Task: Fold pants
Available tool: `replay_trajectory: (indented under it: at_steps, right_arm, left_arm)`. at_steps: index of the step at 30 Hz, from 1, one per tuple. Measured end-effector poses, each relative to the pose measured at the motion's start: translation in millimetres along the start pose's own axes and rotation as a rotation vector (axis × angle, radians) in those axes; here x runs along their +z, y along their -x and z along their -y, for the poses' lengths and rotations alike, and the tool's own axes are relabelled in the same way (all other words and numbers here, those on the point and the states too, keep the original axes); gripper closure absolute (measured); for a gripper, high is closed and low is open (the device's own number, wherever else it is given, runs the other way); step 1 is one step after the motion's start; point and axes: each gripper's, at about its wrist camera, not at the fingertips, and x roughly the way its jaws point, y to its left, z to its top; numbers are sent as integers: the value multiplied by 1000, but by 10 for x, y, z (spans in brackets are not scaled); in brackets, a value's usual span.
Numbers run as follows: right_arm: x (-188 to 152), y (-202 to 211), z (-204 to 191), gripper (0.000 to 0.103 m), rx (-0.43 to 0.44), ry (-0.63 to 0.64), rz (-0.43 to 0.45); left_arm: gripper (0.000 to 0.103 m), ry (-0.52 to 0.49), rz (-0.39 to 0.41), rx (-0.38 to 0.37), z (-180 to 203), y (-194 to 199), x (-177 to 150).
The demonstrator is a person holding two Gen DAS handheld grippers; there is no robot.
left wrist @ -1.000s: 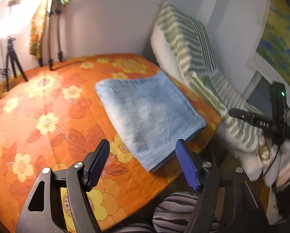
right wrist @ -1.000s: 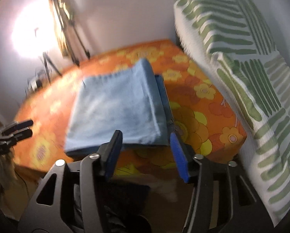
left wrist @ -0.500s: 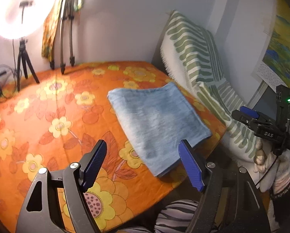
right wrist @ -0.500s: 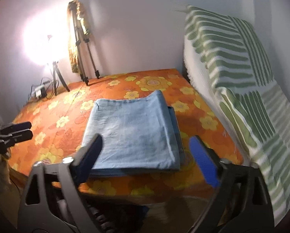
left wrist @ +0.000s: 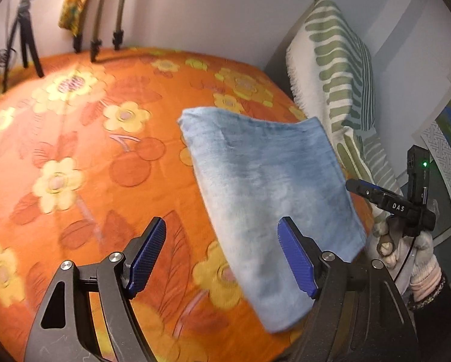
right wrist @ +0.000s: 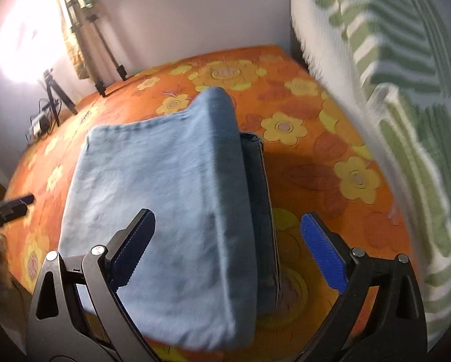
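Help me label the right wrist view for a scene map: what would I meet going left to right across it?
Bright lamp → tripod legs → folded pants on the orange flowered bedcover → green-striped blanket.

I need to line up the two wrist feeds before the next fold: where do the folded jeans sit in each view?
Left wrist: the folded jeans lie right of centre, running to the lower right, partly behind the left gripper's right finger.
Right wrist: the folded jeans fill the centre, with the right gripper's open jaws in front of them.
Shared landmark: the green-striped cushion at the right, beside the orange flowered bedspread.
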Motion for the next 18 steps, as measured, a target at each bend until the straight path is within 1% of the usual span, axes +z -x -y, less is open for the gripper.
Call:
replay_trajectory:
  at_steps: [4,7,11,14,18]
  right_arm:
    - [113,-269,188,4,75,-54,-29]
    - [169,-428,309,4,107,-87,-43]
    - [209,-561,328,4,146,-71,-67]
    - [214,-639,303,4,159,-43,-89]
    - [232,-708,282,7,183,-32,-106]
  left_arm:
    - [27,13,-21,8,-14,-257,118]
    - [27,17,-34,8,-24,-394,184]
    - [27,11,-45,14,-36,-533,234]
    - [27,7,-55,15,-36,-616,251]
    - [27,8,-62,5,-44,-709,267]
